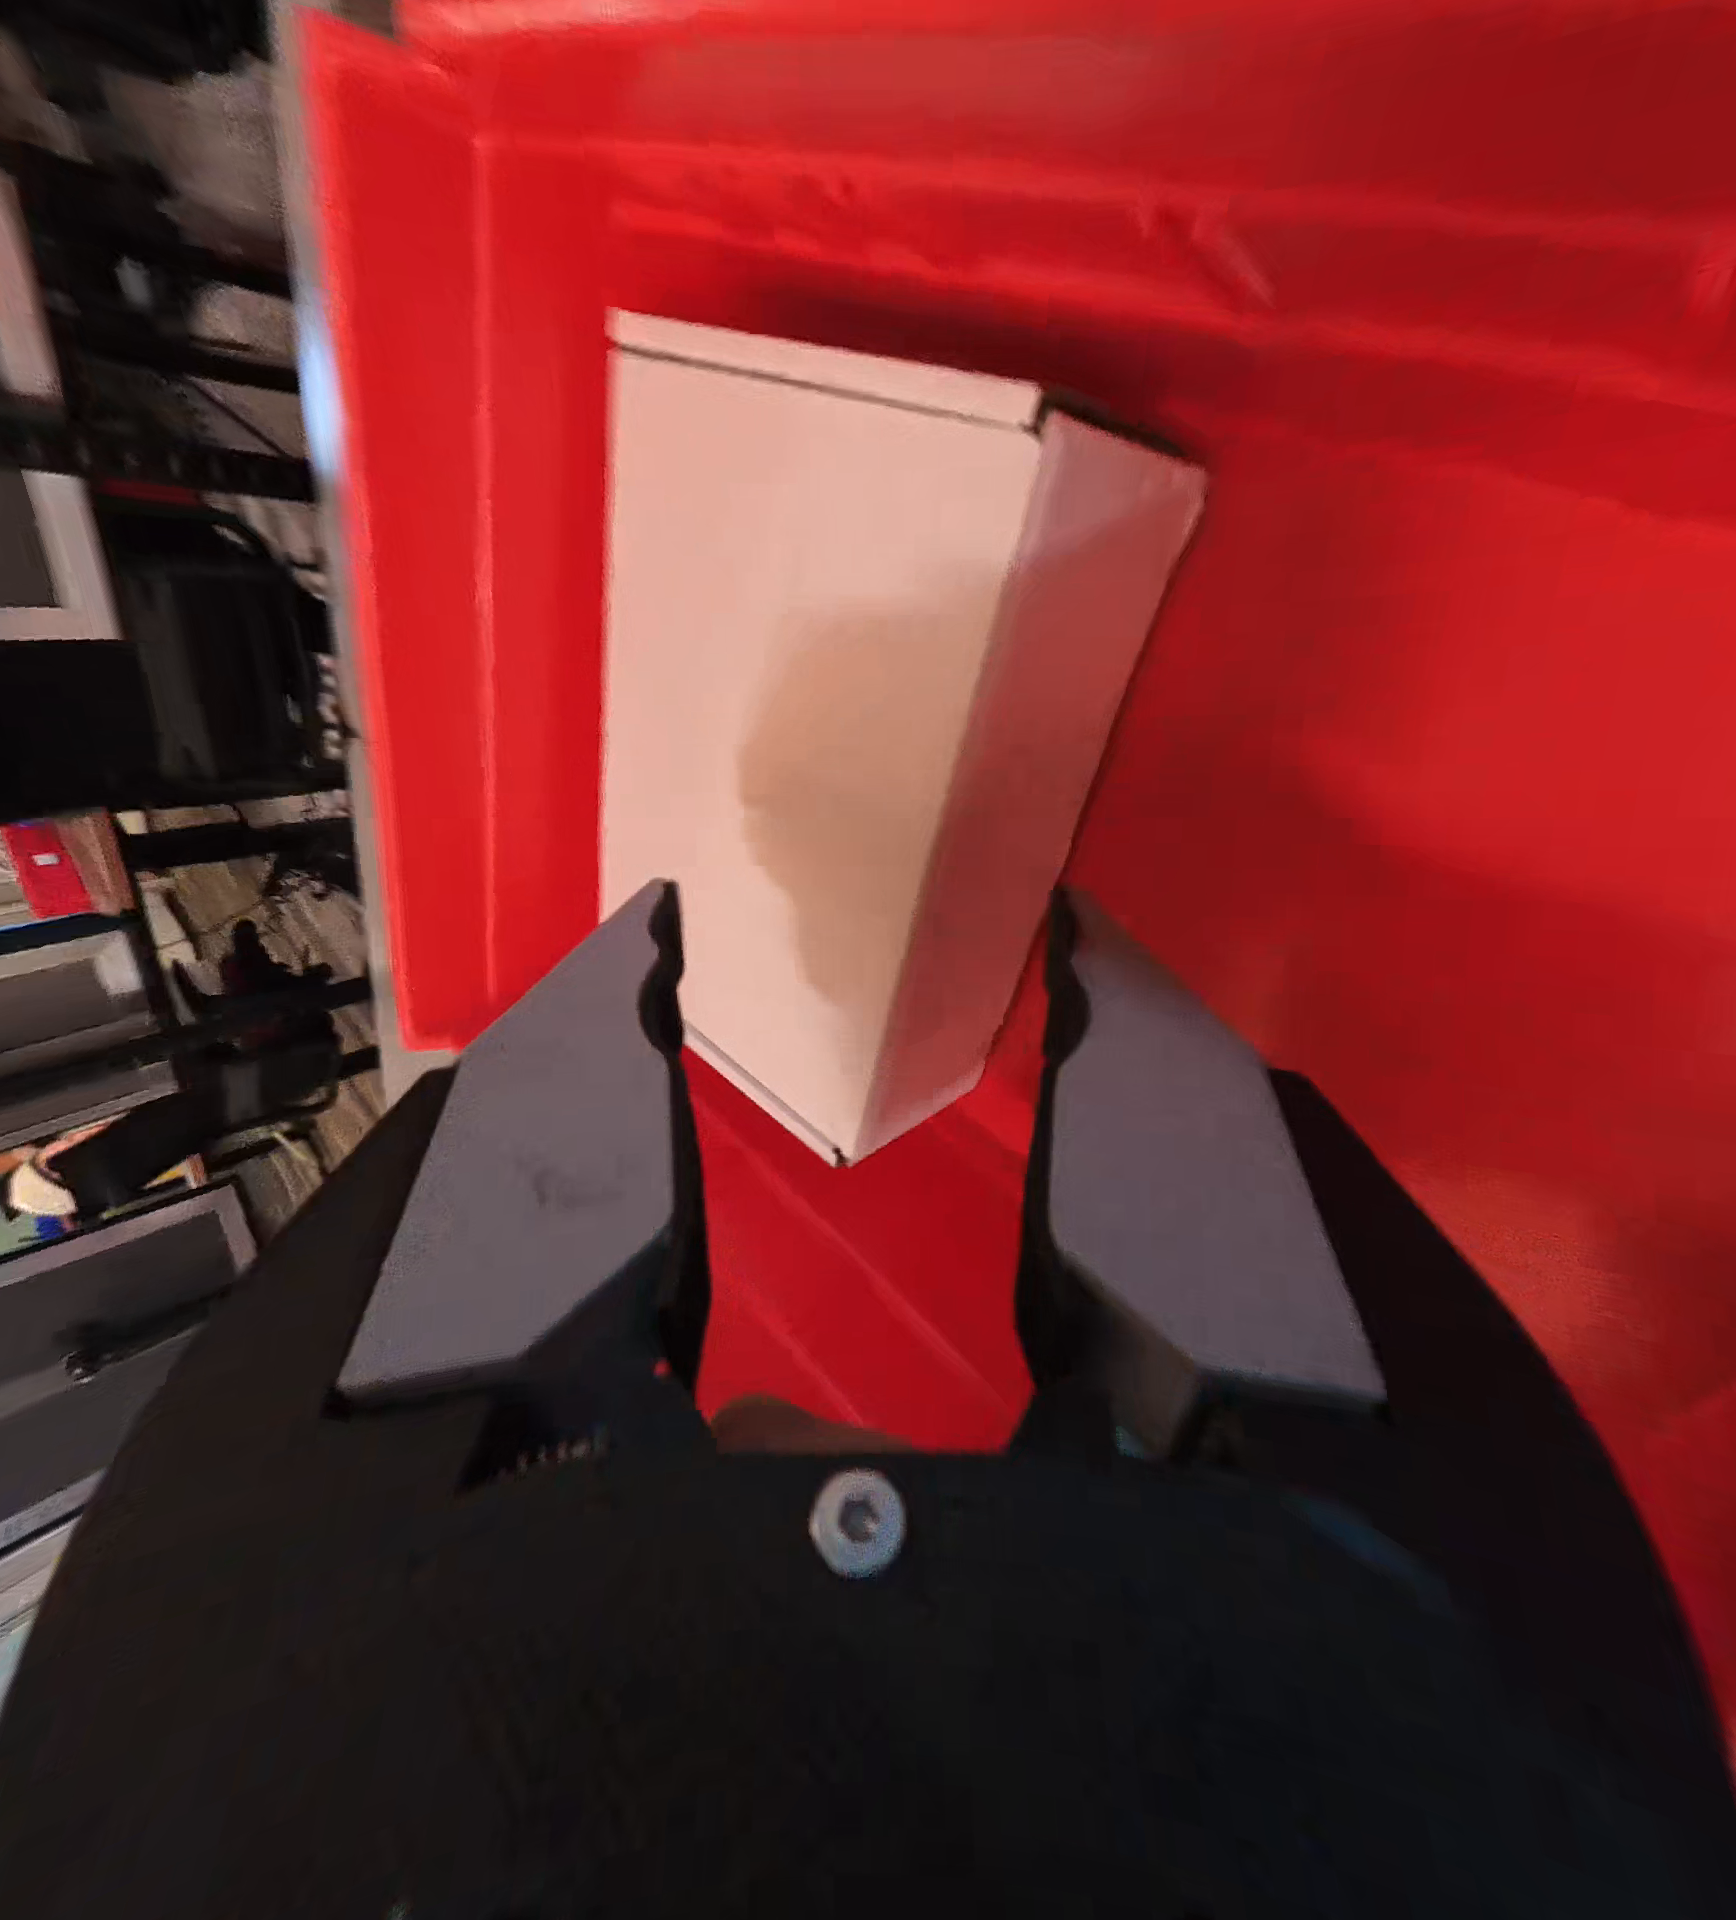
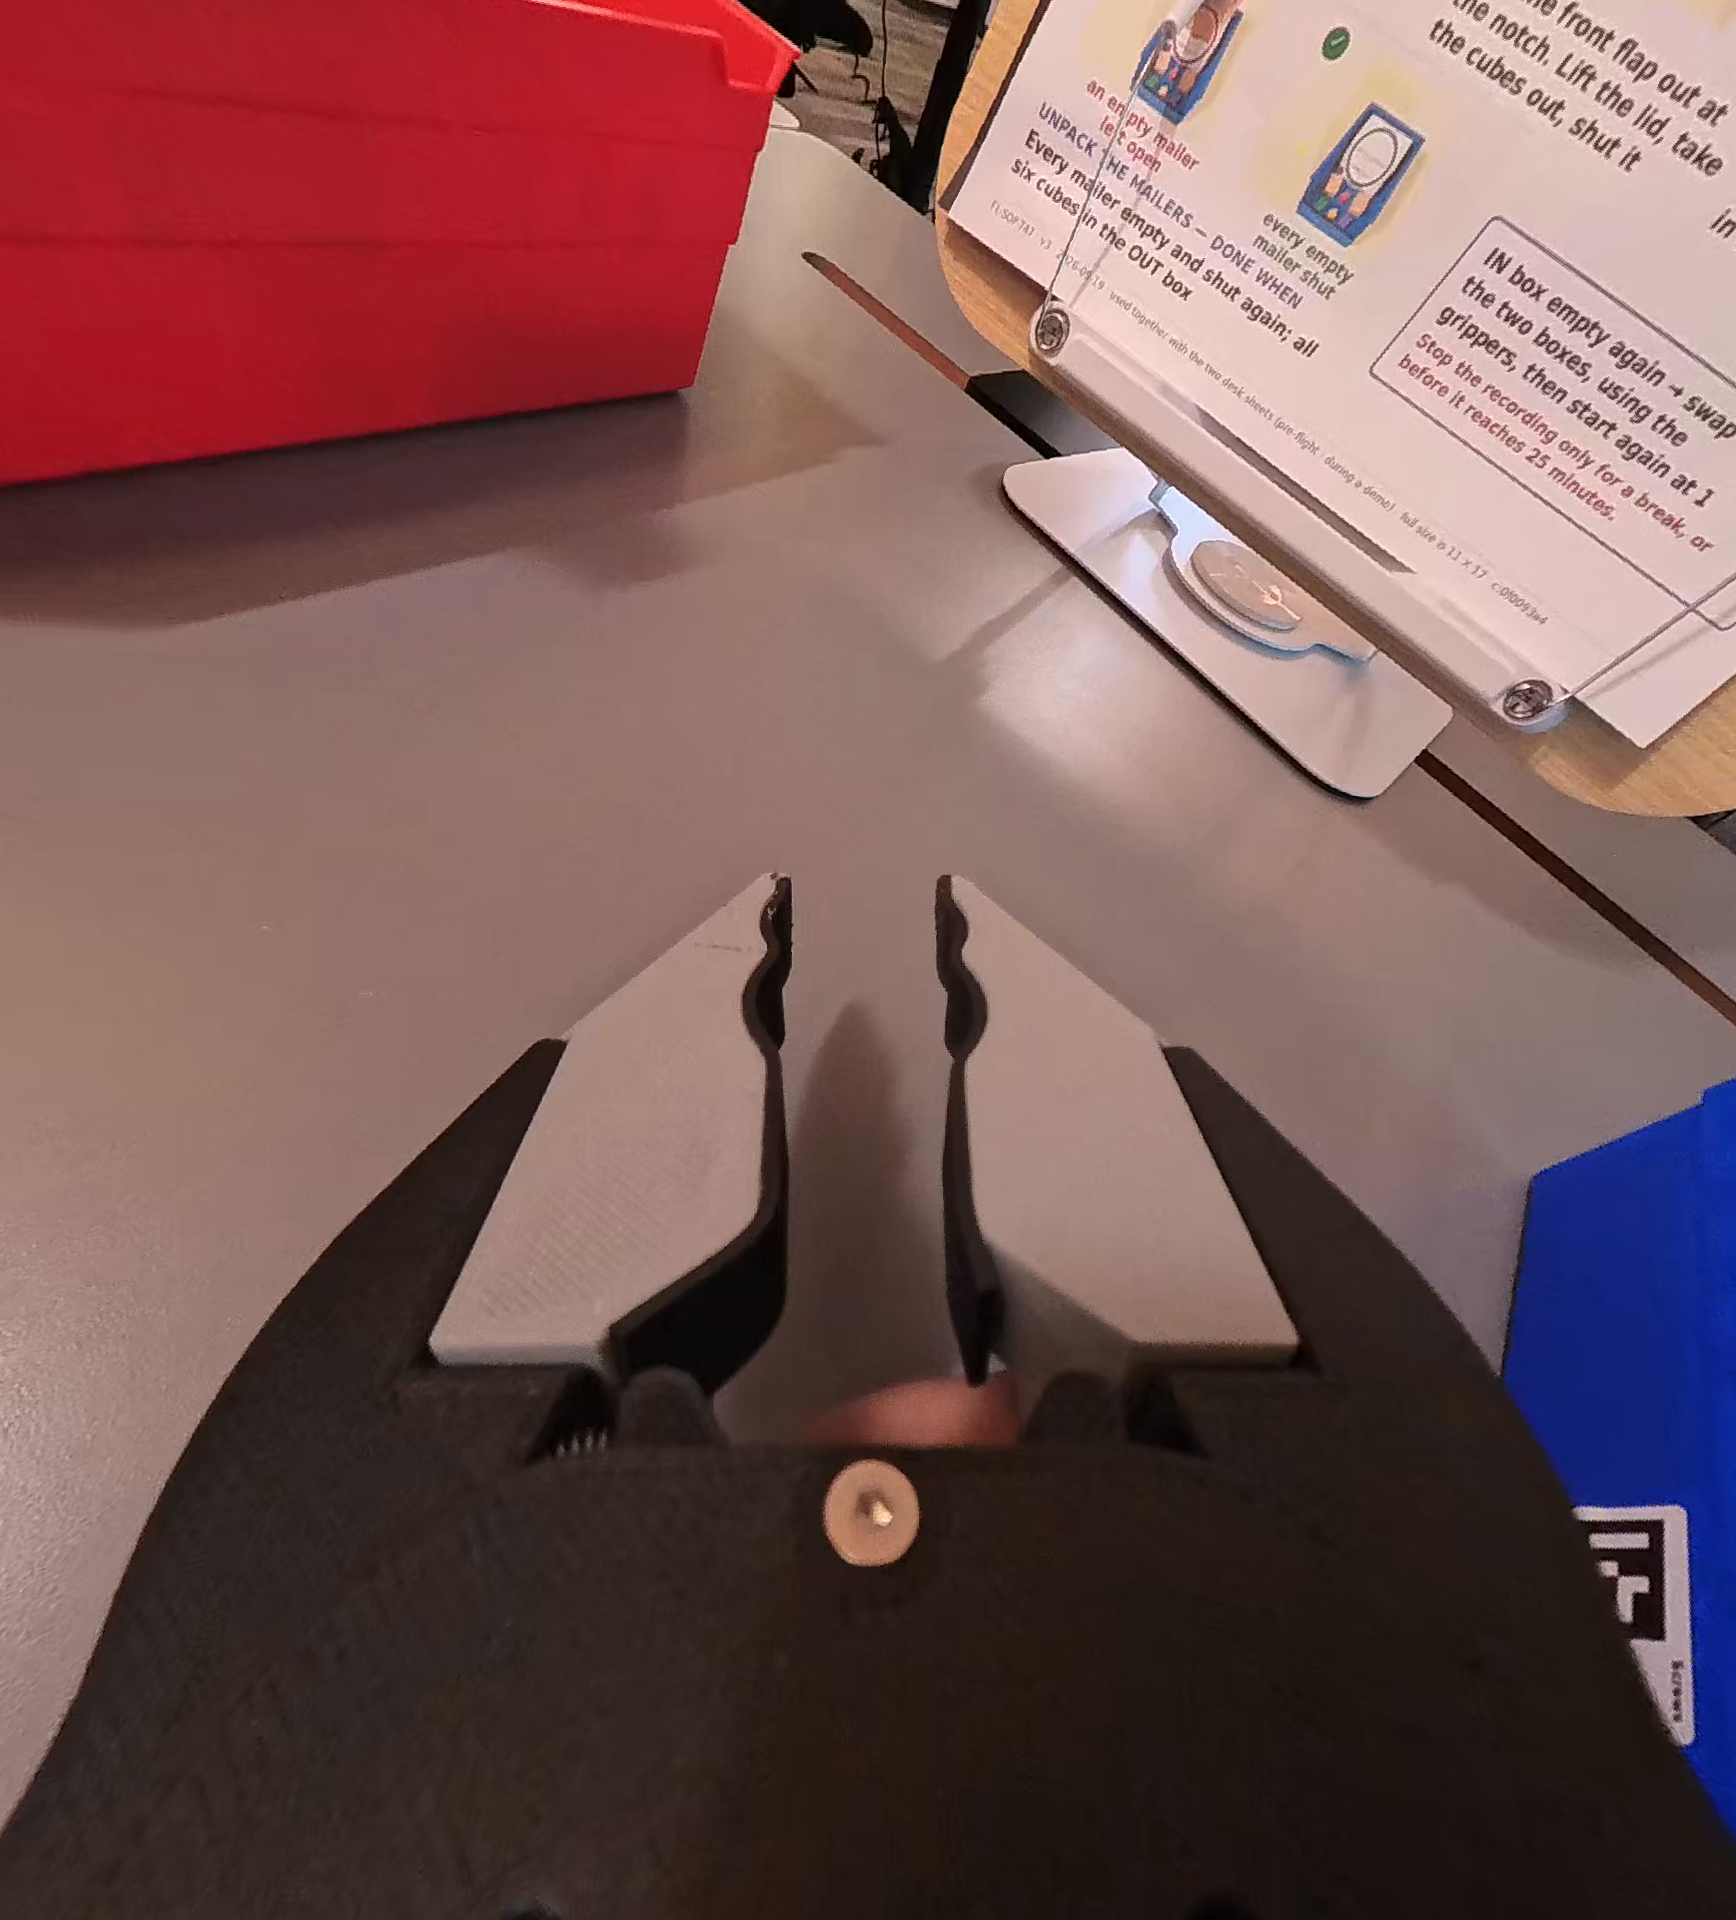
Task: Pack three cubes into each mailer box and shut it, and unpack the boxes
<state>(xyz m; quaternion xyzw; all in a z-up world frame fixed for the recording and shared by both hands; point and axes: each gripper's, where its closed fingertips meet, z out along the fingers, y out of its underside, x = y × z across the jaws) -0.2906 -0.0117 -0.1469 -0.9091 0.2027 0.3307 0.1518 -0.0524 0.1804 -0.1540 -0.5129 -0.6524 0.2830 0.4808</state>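
A shut white mailer box (image 1: 843, 623) lies inside the red bin (image 1: 1415, 520), seen from above in the blurred left wrist view. My left gripper (image 1: 864, 904) is open and hangs over the box's near end, with its fingertips (image 1: 661, 935) to either side of that end. I cannot tell whether they touch the box. My right gripper (image 2: 864, 883) is open and empty, low over the grey table (image 2: 324, 831). No cubes are in view.
The red bin (image 2: 303, 229) stands at the far left of the right wrist view. A blue bin (image 2: 1695, 1351) with a black-and-white marker is at the right. An instruction sheet on a stand (image 2: 1363, 312) with a white base (image 2: 1228, 613) is at the far right. Shelving (image 1: 95, 623) lies beyond the red bin's edge. Across from one pair of fingers to the other is roughly 30 centimeters.
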